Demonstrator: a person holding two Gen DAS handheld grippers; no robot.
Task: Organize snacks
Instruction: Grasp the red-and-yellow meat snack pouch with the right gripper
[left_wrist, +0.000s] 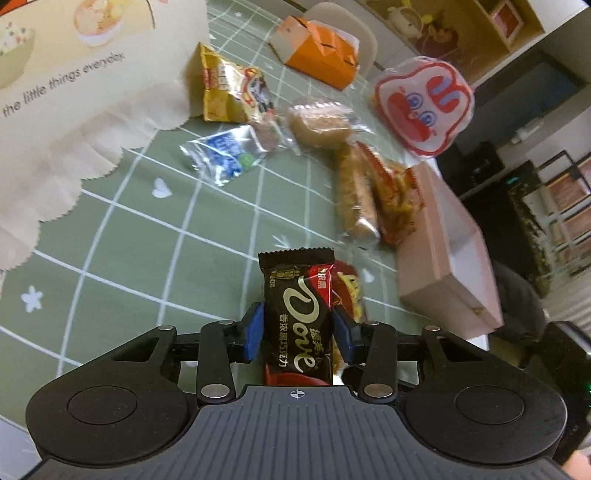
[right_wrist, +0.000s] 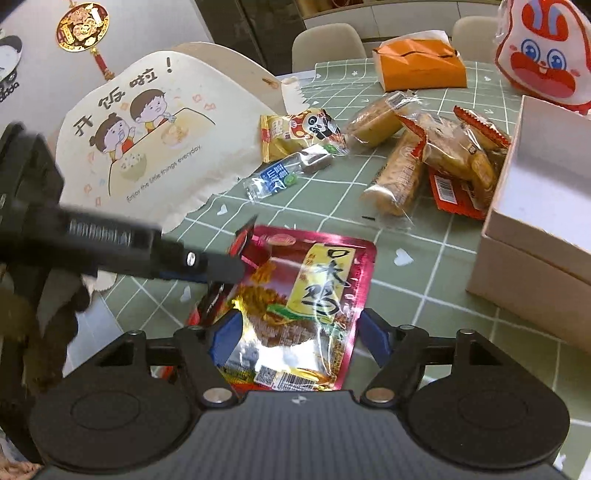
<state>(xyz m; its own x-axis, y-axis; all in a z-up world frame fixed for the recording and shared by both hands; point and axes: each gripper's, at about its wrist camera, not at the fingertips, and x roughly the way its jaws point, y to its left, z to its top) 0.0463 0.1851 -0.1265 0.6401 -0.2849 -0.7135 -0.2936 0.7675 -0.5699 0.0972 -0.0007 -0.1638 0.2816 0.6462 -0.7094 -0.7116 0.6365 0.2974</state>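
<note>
My left gripper (left_wrist: 297, 334) is shut on a dark brown Dove chocolate bar (left_wrist: 297, 314), held upright above the green checked tablecloth (left_wrist: 166, 236). A red snack pouch (left_wrist: 347, 291) lies just behind it. My right gripper (right_wrist: 299, 339) is shut on that red and pink foil pouch (right_wrist: 306, 295) with a yellow label. The left gripper (right_wrist: 207, 264) reaches in from the left, its tip over the pouch's upper left corner. A pale pink open box (right_wrist: 546, 206) stands at the right; in the left wrist view it (left_wrist: 447, 258) lies to the right.
Loose snacks lie beyond: a yellow panda packet (right_wrist: 295, 129), a blue clear wrapper (right_wrist: 280, 175), wrapped cakes and rolls (right_wrist: 406, 162). A cream paper bag (right_wrist: 147, 133) lies at the left, an orange folded bag (right_wrist: 421, 68) and a rabbit-face bag (right_wrist: 543, 51) at the back.
</note>
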